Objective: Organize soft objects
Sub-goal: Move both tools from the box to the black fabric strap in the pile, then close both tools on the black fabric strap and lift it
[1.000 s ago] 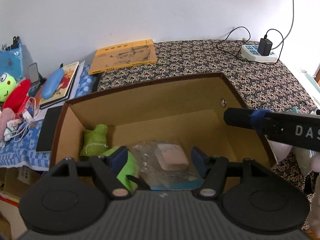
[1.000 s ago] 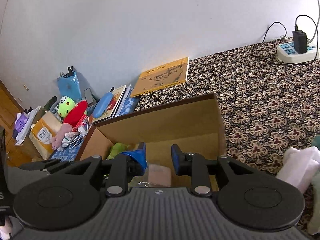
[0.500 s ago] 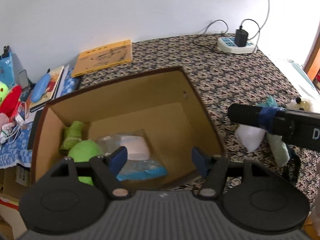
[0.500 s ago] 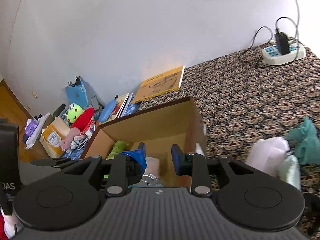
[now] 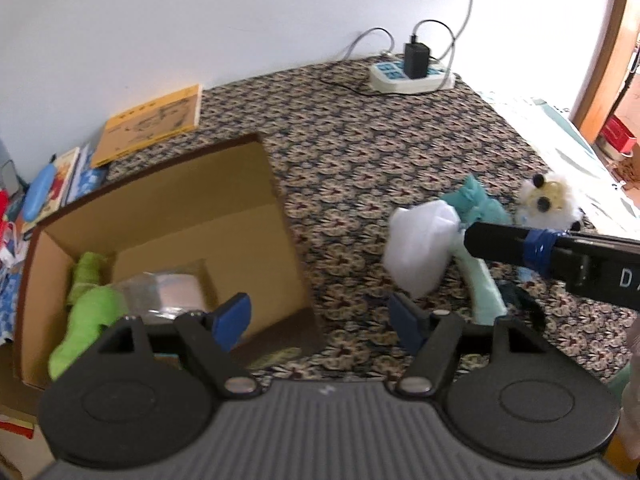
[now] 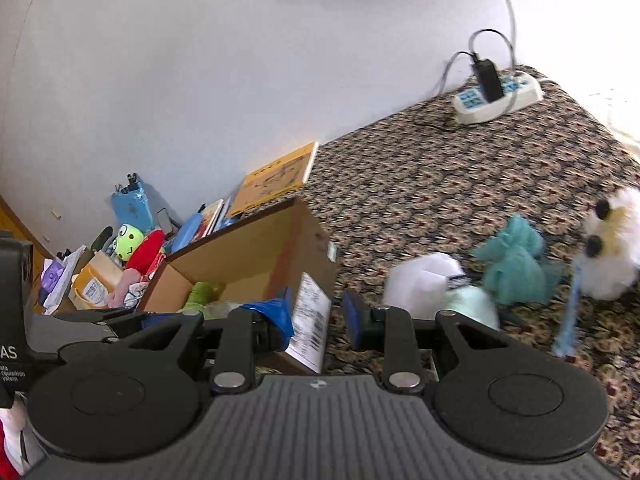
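Box (image 5: 248,184): we judge it the collecting point; green cloth already inside.
Left tongs (image 5: 320,318): opening, empty.
Right tongs (image 6: 316,316): narrow gap, empty.

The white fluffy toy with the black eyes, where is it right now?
In both wrist views the white fluffy toy lies on the patterned cloth at the far right, just right of the teal cloth, well away from the cardboard box.
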### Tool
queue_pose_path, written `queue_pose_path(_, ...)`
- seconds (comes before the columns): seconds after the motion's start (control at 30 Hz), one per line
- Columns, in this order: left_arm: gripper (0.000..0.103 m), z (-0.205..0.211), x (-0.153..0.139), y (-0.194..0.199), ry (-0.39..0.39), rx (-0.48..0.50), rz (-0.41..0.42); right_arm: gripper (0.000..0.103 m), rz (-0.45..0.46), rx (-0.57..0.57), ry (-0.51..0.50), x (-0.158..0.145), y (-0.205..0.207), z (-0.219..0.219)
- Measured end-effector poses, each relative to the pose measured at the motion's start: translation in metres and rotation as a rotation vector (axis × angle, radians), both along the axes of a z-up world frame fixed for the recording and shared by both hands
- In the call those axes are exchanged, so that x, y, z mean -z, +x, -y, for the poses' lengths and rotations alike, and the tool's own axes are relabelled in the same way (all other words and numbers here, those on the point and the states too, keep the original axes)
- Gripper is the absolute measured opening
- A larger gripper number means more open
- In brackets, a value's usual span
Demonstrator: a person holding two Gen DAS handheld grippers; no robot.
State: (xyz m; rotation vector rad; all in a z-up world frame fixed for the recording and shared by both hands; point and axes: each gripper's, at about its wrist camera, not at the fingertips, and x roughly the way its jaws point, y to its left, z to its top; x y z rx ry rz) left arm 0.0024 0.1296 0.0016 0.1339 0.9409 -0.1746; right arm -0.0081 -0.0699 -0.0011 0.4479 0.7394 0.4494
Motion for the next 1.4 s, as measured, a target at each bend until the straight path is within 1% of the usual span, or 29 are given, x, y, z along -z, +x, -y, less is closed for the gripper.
queue_pose_path(0.1, 0.072, 0.012, 0.003, -0.002, -0.033, 0.017, -0.015, 0.011, -0.018, 0.015, -0.02, 0.006, -0.004, 0.016)
queue_pose_path(0.17, 0.072, 0.023, 0.004, -0.006, -0.053, 0.056, -0.014, 0.011, -0.034, 0.03, -0.037, 0.012, -0.008, 0.027)
queue_pose_path(0.27, 0.076, 0.042, 0.008, -0.013, -0.062, 0.123, -0.01, 0.011, -0.081, 0.063, -0.058, 0.025, -0.011, 0.048)
queue_pose_path(0.33, 0.076, 0.053, 0.014, -0.015, -0.073, 0.168, -0.023, 0.011, -0.123, 0.09, -0.063, 0.036, -0.011, 0.061)
queue_pose_path(0.5, 0.078, 0.08, 0.032, -0.022, -0.139, 0.323, -0.069, 0.011, -0.223, 0.161, -0.063, 0.059, -0.011, 0.089)
queue_pose_path(0.6, 0.078, 0.098, 0.045, -0.025, -0.138, 0.385, -0.083, 0.011, -0.271, 0.172, -0.056, 0.069, -0.01, 0.097)
queue_pose_path(0.7, 0.078, 0.113, 0.06, -0.026, -0.13, 0.448, -0.117, 0.012, -0.285, 0.168, -0.116, 0.077, -0.01, 0.098)
queue_pose_path(0.77, 0.078, 0.122, 0.071, -0.024, -0.119, 0.471, -0.151, 0.012, -0.305, 0.133, -0.115, 0.083, -0.01, 0.1)
queue_pose_path(0.83, 0.077, 0.126, 0.081, -0.019, -0.123, 0.469, -0.183, 0.012, -0.317, 0.094, -0.116, 0.087, -0.009, 0.098)
queue_pose_path(0.87, 0.075, 0.127, 0.085, -0.016, -0.132, 0.46, -0.2, 0.012, -0.311, 0.08, -0.132, 0.088, -0.009, 0.096)
queue_pose_path(0.93, 0.073, 0.126, 0.091, -0.01, -0.173, 0.444, -0.225, 0.012, -0.304, 0.063, -0.168, 0.091, -0.006, 0.09)
queue_pose_path(1.0, 0.065, 0.124, 0.095, -0.006, -0.202, 0.43, -0.233, 0.012, -0.312, 0.054, -0.172, 0.096, -0.003, 0.089)
queue_pose_path(1.03, 0.058, 0.124, 0.097, -0.005, -0.206, 0.422, -0.227, 0.012, -0.313, 0.058, -0.18, 0.099, -0.002, 0.089)
queue_pose_path(1.1, 0.053, 0.125, 0.101, -0.004, -0.198, 0.405, -0.22, 0.011, -0.308, 0.063, -0.2, 0.101, -0.001, 0.088)
queue_pose_path(1.2, 0.043, 0.127, 0.111, -0.002, -0.213, 0.397, -0.254, 0.009, -0.282, 0.057, -0.215, 0.102, 0.001, 0.087)
queue_pose_path(1.23, 0.036, 0.127, 0.113, -0.001, -0.212, 0.397, -0.268, 0.009, -0.276, 0.056, -0.223, 0.102, 0.002, 0.085)
queue_pose_path(1.27, 0.031, 0.129, 0.115, -0.001, -0.206, 0.403, -0.279, 0.008, -0.27, 0.052, -0.233, 0.102, 0.002, 0.084)
queue_pose_path(1.3, 0.028, 0.13, 0.116, -0.003, -0.199, 0.41, -0.27, 0.007, -0.264, 0.047, -0.244, 0.102, 0.002, 0.083)
queue_pose_path(1.33, 0.02, 0.13, 0.114, -0.004, -0.198, 0.419, -0.262, 0.006, -0.258, 0.045, -0.25, 0.102, 0.001, 0.083)
queue_pose_path(1.37, 0.002, 0.131, 0.113, -0.005, -0.2, 0.426, -0.256, 0.004, -0.257, 0.041, -0.245, 0.102, 0.001, 0.084)
queue_pose_path(1.4, 0.001, 0.13, 0.112, -0.005, -0.204, 0.431, -0.254, 0.003, -0.259, 0.042, -0.234, 0.103, 0.0, 0.085)
